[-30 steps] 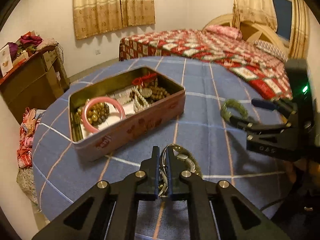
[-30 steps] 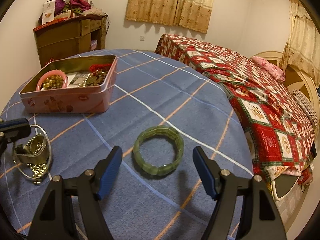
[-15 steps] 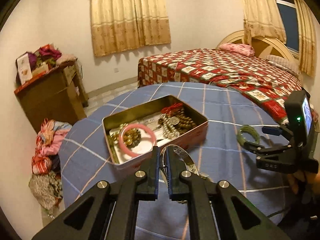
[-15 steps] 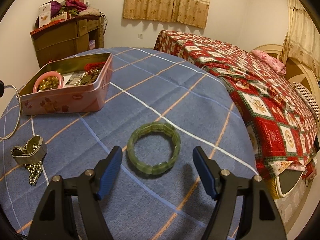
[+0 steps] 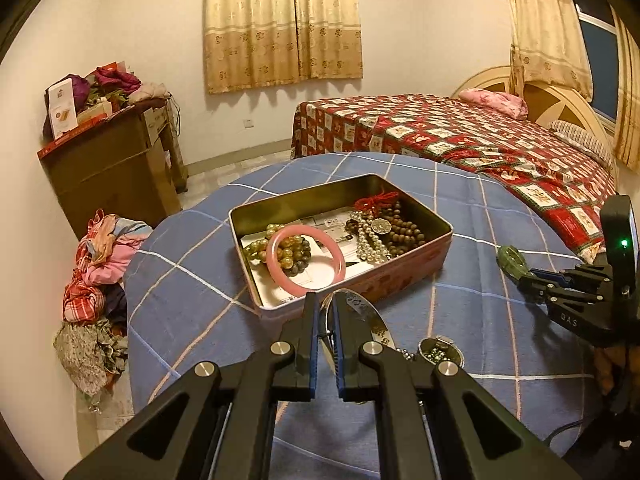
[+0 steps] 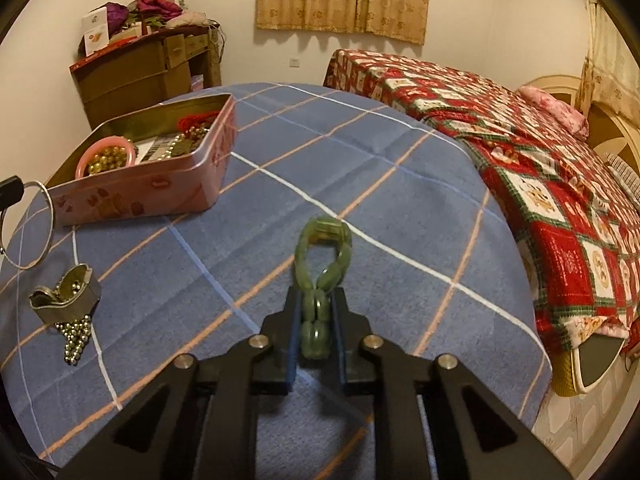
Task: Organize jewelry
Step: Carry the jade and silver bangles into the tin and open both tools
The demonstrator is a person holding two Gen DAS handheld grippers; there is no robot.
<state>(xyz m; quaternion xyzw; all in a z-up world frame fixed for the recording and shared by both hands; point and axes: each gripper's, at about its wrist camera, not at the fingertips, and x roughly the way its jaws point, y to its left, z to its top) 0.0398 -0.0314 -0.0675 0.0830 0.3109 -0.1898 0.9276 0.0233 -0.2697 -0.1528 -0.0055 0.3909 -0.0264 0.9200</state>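
Observation:
A pink tin box (image 5: 400, 272) (image 6: 160, 196) sits open on the blue checked table; inside lie a pink bangle (image 5: 306, 260), bead strands and a red cord. My left gripper (image 5: 325, 312) is shut on a thin silver bangle (image 5: 360, 312) and holds it above the table, just in front of the tin; the ring also shows in the right wrist view (image 6: 28, 226). My right gripper (image 6: 316, 308) is shut on a green jade bracelet (image 6: 324, 252), squeezed into a narrow loop; it also shows in the left wrist view (image 5: 510, 260).
A small metal case with silver beads (image 6: 66, 294) (image 5: 440, 354) lies on the table near its front left. A bed with a red quilt (image 6: 520, 140) stands right of the table. A wooden cabinet (image 5: 108, 164) and a clothes pile (image 5: 96, 264) are at left.
My right gripper has closed on the green bracelet, which lay flat between open fingers before. My left gripper has lifted the silver bangle higher, toward the tin.

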